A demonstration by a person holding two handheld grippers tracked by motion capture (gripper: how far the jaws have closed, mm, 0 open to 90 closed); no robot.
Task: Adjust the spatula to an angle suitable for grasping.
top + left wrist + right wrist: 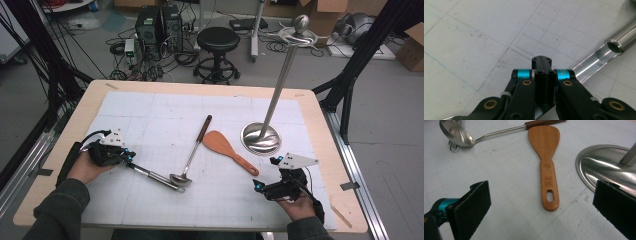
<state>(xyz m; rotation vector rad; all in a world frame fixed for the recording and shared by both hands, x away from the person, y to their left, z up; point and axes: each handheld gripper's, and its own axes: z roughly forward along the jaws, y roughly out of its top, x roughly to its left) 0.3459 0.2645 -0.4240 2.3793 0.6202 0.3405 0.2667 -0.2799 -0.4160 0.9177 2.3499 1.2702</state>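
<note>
With its jaws spread wide, the right gripper (541,212) faces the wooden spatula (546,165); it should straddle the slotted handle squarely. The left gripper (543,72), jaws pressed together on nothing, lies beside a steel handle (599,60).

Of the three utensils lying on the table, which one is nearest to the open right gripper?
The wooden spatula: its handle end with the hanging hole points toward the right gripper, while the ladle and the steel-handled utensil lie farther left.

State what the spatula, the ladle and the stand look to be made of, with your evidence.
Spatula: wood, apparently; matt orange-brown, faint grain.
Ladle: polished steel by its mirror shine; the dark brown handle could be wood or plastic.
Stand: brushed metal, soft reflections.
</note>
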